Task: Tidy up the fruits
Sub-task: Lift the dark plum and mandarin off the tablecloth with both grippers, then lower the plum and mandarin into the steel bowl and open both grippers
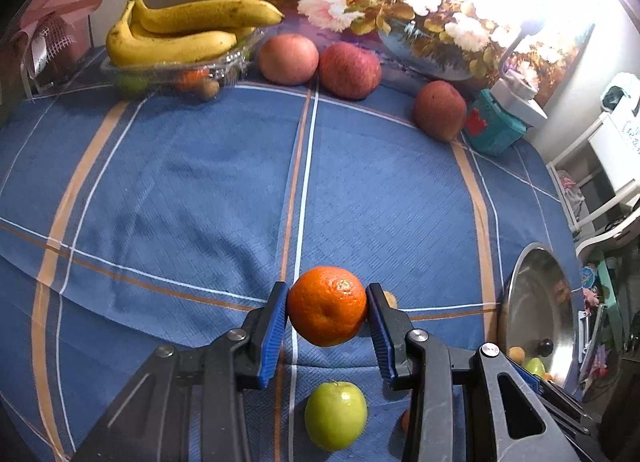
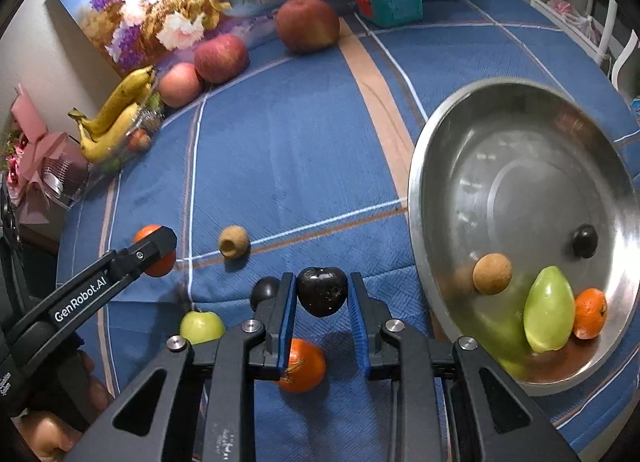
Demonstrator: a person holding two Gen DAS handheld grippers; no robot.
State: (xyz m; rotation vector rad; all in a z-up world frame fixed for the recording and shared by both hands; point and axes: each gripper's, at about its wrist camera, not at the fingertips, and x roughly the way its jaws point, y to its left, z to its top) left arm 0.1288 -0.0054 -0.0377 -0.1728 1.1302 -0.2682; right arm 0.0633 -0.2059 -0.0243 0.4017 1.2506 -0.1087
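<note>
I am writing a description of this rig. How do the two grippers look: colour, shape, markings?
Both are alike. The left gripper and the right gripper have black angular linkage arms with cut-out openings and round silver pivot bolts. Each finger carries a flat blue ribbed pad. The right view shows white "GenRobot.AI" lettering along the left gripper's side. No cables or sleeves are visible.

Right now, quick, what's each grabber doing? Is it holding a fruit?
Left gripper: shut on the orange, lifted off the blue cloth.
Right gripper: shut on the dark plum, beside the metal bowl.
</note>
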